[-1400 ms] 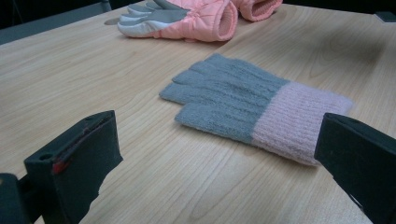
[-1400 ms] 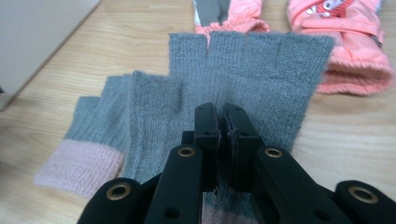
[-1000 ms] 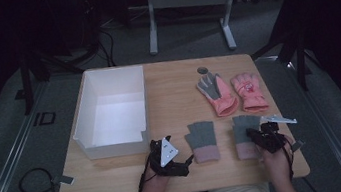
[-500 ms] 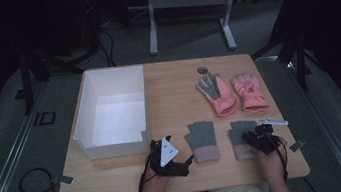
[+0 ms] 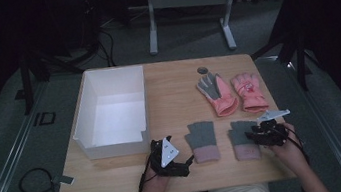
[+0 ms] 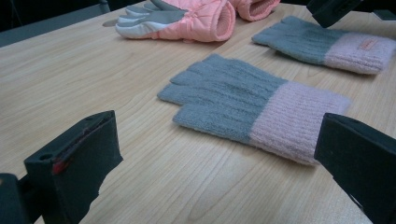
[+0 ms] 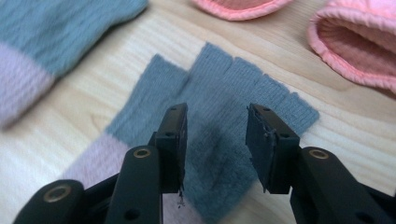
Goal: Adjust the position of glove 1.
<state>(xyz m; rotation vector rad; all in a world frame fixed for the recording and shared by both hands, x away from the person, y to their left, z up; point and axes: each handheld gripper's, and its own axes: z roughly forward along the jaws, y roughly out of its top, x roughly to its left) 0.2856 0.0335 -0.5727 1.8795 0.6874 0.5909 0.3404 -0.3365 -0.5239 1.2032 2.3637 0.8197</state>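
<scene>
on the pale wooden table [image 5: 176,82], the right gripper [image 7: 215,140] hung just over the right-hand grey knitted fingerless glove with a pink ribbed cuff [image 7: 219,116]. its jaws had just been opening; they stood apart with a clear gap, and the grey knit lay below that gap, not pinched by the pads. in the high view this gripper [image 5: 254,134] sat over the same glove [image 5: 243,140] near the table's front right edge, the person's right hand [image 5: 287,148] behind it.

the matching second grey knitted fingerless glove with a pink cuff [image 5: 202,141] lay flat just to the left, apart from the first one, fingers pointing away from the person. the left gripper [image 5: 167,158] rested at the front edge just left of that glove, with its jaws spread wide and nothing between them; in the left gripper view the glove [image 6: 243,100] lay on the wood ahead of the two black jaws, not touching them.

farther back on the right lay a pair of pink padded winter gloves: one palm-up with a grey palm [image 5: 217,94], the other beside it [image 5: 248,91]. a small round dark disc [image 5: 203,70] sat just behind them. an open white rectangular box [image 5: 87,128] stood on the left part of the table.
</scene>
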